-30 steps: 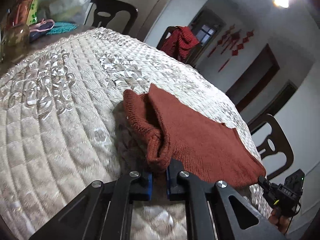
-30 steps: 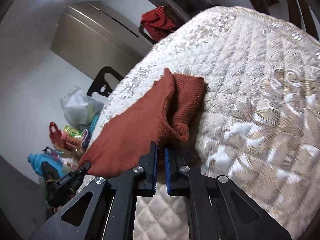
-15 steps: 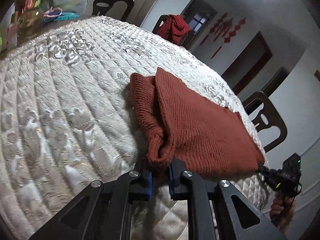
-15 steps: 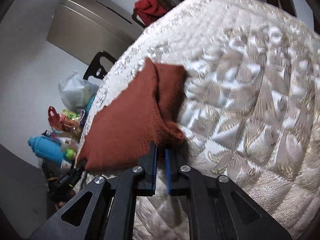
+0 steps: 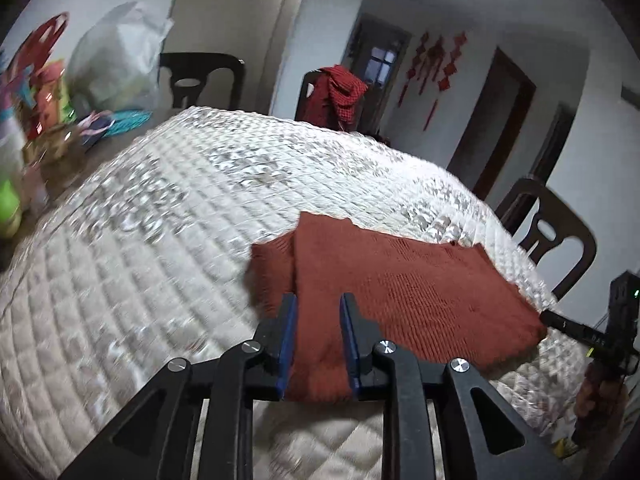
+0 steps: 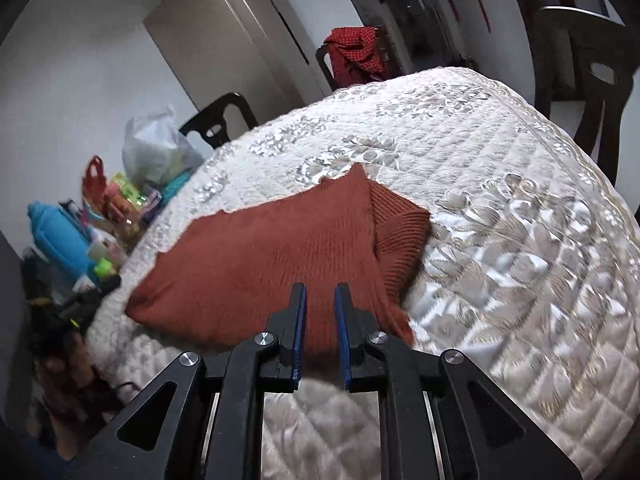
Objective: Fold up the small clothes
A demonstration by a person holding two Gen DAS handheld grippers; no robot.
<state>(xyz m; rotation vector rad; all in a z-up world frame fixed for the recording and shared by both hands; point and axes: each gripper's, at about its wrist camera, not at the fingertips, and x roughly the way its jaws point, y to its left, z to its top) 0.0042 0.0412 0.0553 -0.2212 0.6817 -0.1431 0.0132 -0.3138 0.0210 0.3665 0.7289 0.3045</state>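
Note:
A rust-red knitted sweater (image 5: 404, 292) lies folded flat on the quilted white table cover (image 5: 160, 240), with its ribbed sleeve tucked along one side. It also shows in the right wrist view (image 6: 272, 264). My left gripper (image 5: 318, 304) is open and empty, its jaws apart just above the sweater's near edge. My right gripper (image 6: 320, 294) is open and empty, hovering over the opposite near edge. The right gripper shows at the right edge of the left wrist view (image 5: 600, 332), beside the sweater's corner.
Dark chairs (image 5: 548, 232) stand around the table; one holds a red garment (image 5: 340, 92). Bottles, bags and a white plastic bag (image 6: 156, 152) crowd the table's end, with a blue bottle (image 6: 56, 236). A tall cabinet (image 6: 236, 48) stands behind.
Both grippers have opened and let go of the sweater's edge. The lifted sweater has dropped flat onto the cover, and both grippers have drawn back and risen slightly.

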